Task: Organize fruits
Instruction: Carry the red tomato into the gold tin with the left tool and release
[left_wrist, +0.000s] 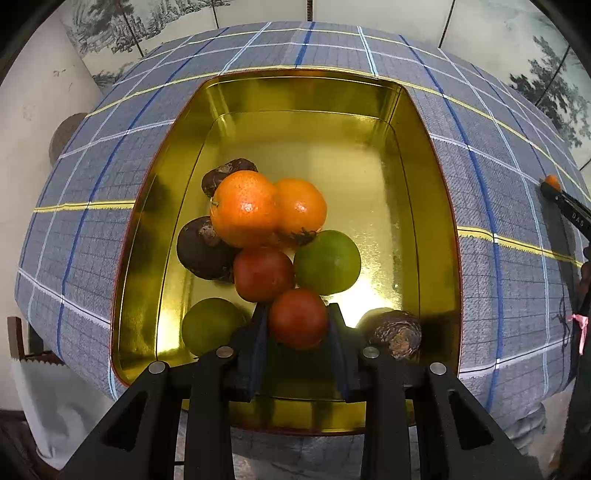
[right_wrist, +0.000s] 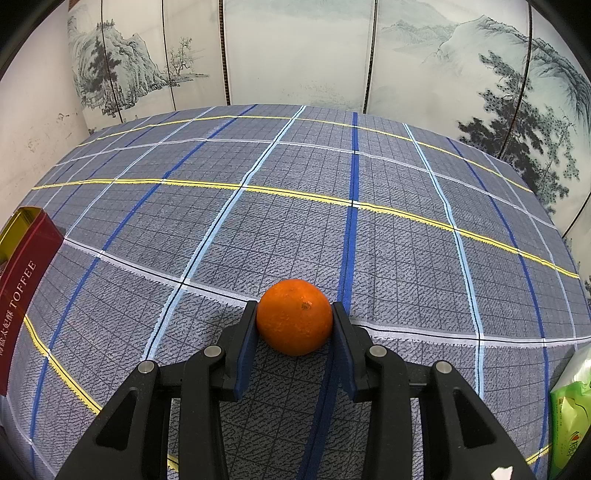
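Left fingers clamp red fruit over tin; right fingers clamp orange.

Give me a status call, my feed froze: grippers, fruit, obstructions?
Left gripper shut on red fruit over gold tin. Right gripper shut on orange over tablecloth. Nothing blocking.

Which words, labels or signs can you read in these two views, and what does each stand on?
"TOFFEE": red side of the gold tin.
Characters beside it: unreadable.
"DAS": right hand-held gripper, letters partly cut off.
Print on the green packet: too blurred.
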